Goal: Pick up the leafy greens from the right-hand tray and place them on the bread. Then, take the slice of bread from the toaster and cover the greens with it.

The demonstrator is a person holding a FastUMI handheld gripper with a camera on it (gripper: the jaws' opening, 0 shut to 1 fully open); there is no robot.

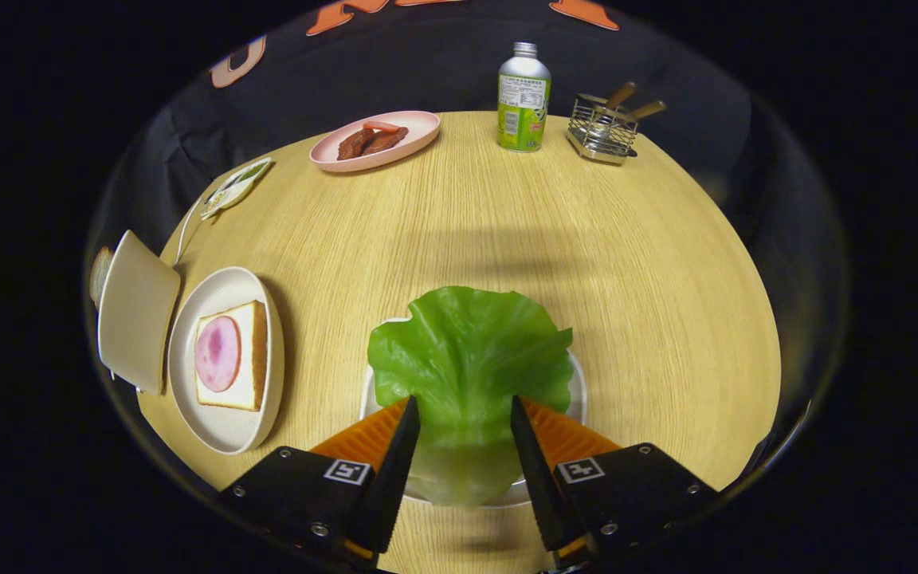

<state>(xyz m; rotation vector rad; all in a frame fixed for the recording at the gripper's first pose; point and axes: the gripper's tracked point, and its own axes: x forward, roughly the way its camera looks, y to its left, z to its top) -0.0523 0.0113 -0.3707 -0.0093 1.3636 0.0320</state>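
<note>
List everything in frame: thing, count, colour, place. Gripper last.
lettuce leaf: 1, green, on the white tray between the gripper's fingers
white tray: 1, white, under the leaf
bread slice: 1, white with brown crust, on the cream plate left of the fingers
ham slice: 1, pink, on the bread
cream plate: 1, cream, beside the toaster
toaster: 1, beige, far left, bread edge showing behind
pink plate: 1, pink, far side, holding brown meat pieces
bottle: 1, green and white, far side
wire rack: 1, metal, right of bottle, wooden handles inside
table: 1, light wood
gripper: 1, open, fingers either side of the leaf
</note>
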